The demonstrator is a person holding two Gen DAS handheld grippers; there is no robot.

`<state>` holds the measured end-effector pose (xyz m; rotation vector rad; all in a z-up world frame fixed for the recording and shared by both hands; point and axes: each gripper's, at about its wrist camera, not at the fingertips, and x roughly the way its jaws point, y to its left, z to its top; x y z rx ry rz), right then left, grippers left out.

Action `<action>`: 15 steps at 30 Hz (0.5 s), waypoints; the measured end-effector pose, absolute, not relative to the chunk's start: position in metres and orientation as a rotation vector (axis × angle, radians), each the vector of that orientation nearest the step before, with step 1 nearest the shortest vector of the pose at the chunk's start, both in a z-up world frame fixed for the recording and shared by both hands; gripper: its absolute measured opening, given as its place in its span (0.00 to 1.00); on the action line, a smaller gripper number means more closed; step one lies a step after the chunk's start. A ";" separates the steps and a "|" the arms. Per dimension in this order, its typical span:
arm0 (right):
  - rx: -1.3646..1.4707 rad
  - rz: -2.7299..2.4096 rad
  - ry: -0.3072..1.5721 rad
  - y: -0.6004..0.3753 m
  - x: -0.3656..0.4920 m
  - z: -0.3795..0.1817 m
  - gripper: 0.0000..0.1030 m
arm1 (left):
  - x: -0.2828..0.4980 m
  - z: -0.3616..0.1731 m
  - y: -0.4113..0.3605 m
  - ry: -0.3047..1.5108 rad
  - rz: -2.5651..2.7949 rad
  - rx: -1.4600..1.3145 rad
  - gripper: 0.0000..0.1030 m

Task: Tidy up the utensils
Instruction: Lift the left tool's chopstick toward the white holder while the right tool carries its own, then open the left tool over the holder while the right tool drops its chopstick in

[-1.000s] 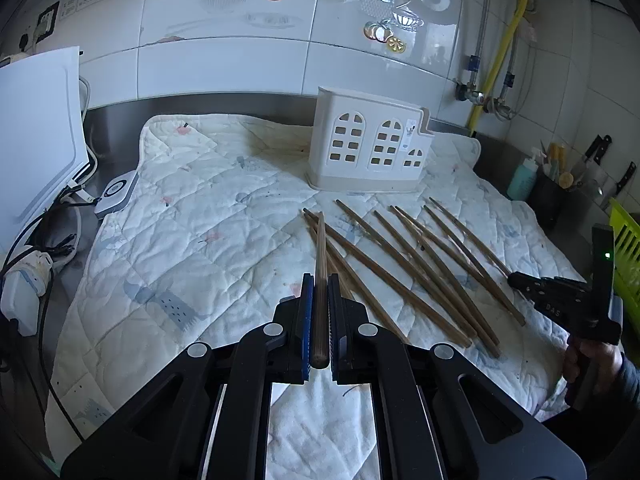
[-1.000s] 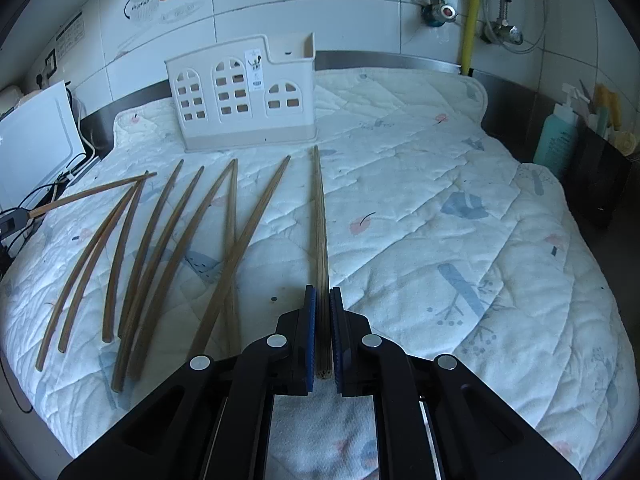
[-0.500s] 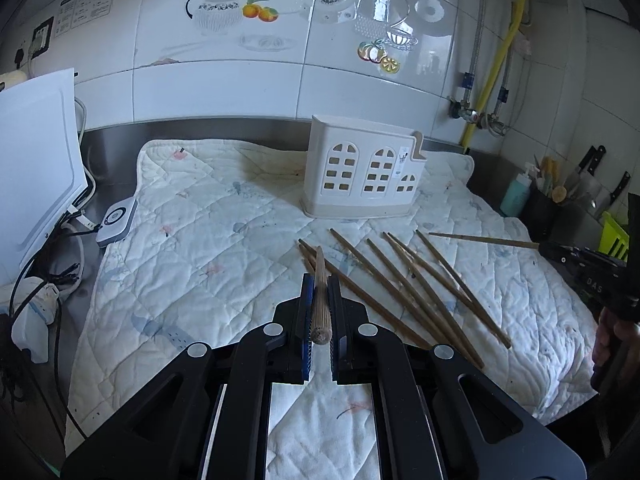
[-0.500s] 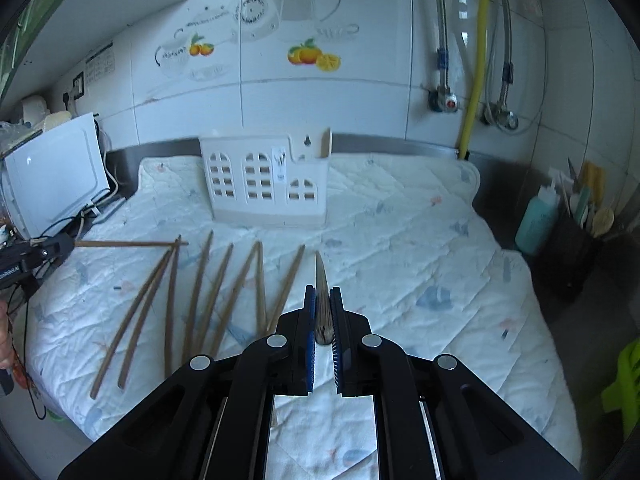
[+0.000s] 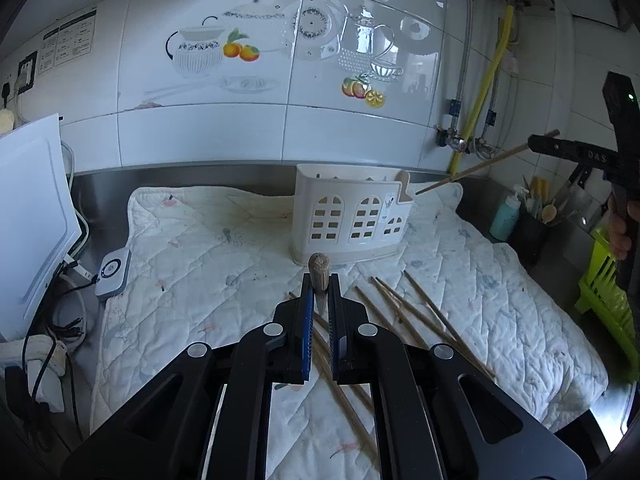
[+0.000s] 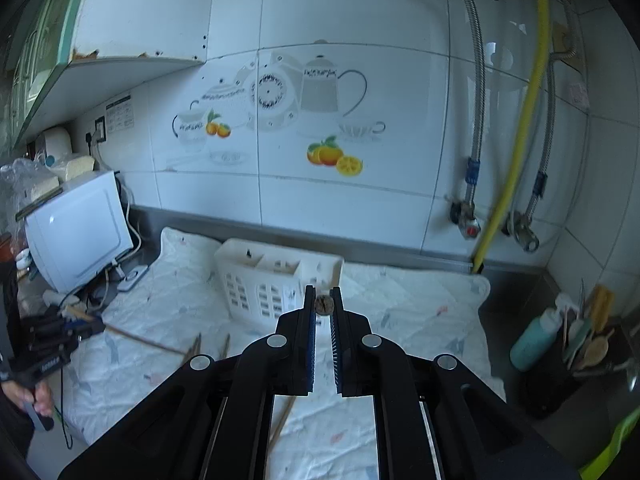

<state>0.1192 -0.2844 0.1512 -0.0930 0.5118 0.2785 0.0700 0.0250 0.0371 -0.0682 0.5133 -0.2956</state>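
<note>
Both tools now lifted off quilted white tabletop mat point(image 5: 208, 264), left tool point(image 5: 319, 294) and right tool point(image 6: 323, 306) each pinching one brown wooden chopstick point(image 5: 319, 270), ready for white plastic window-cutout utensil holder point(image 5: 352, 220).

White tiled wall point(image 5: 208, 132) with teapot-and-fruit decals point(image 6: 280, 96), yellow pipe point(image 6: 520, 136), steel counter edge point(image 5: 180, 170)

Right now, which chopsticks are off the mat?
Two: one clamped in the left claw, its butt end facing the camera, and one in the right claw, angled toward the white holder. The others lie flat on the mat.
</note>
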 end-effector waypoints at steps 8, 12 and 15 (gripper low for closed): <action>-0.160 0.314 0.668 -0.255 0.192 0.157 0.07 | 0.080 0.069 0.025 0.455 -0.301 -0.055 0.04; -0.161 0.300 0.722 -0.247 0.219 0.140 0.07 | 0.088 0.086 0.021 0.419 -0.309 -0.041 0.04; -0.130 0.306 0.726 -0.247 0.229 0.135 0.07 | 0.096 0.099 0.018 0.396 -0.316 -0.035 0.04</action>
